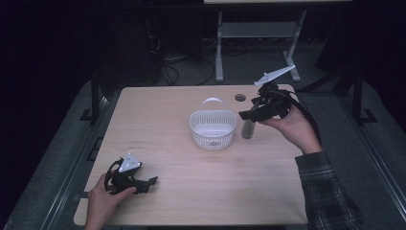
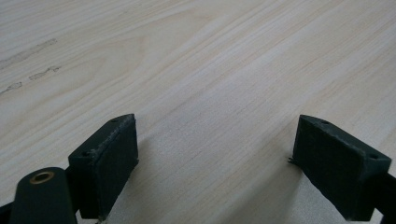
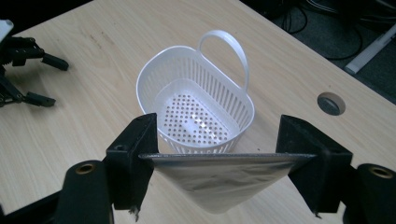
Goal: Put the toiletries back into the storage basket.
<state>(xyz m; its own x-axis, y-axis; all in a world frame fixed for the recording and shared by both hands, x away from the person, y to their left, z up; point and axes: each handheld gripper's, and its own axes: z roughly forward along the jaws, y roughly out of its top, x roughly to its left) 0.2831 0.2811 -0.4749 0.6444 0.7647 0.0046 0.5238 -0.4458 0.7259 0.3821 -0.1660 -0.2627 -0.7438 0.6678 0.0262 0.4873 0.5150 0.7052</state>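
On the pale wooden worktop [image 1: 182, 191] a white slotted basket [image 1: 213, 129] with an arched handle stands near the middle, a little toward the far edge. Its perforated floor shows bare in the right gripper view [image 3: 196, 116].

The right tongs [image 1: 249, 115], held up in the person's right hand [image 1: 294, 127], sit just right of the basket, above the worktop. They are clamped on the flat top edge of a silvery pouch [image 3: 219, 179], which hangs down from the pads and narrows toward its bottom. In the high view the pouch [image 1: 247, 129] reads only as a small grey upright shape below the tongs, and whether its lower end touches the worktop cannot be told. Any print on it is too dim to make out. A plaid sleeve [image 1: 328, 191] runs off the lower right corner.

The left tongs [image 1: 151, 182] lie low at the near left of the worktop, in the left hand [image 1: 103, 199], pointing right. In the left gripper view they [image 2: 215, 149] stand wide apart with only bare wood grain between the pads.

A round cable hole [image 1: 240, 97] sits near the far edge. Beyond the worktop the room is dark; a grey stand [image 1: 258, 43] and loose cables are dimly visible.
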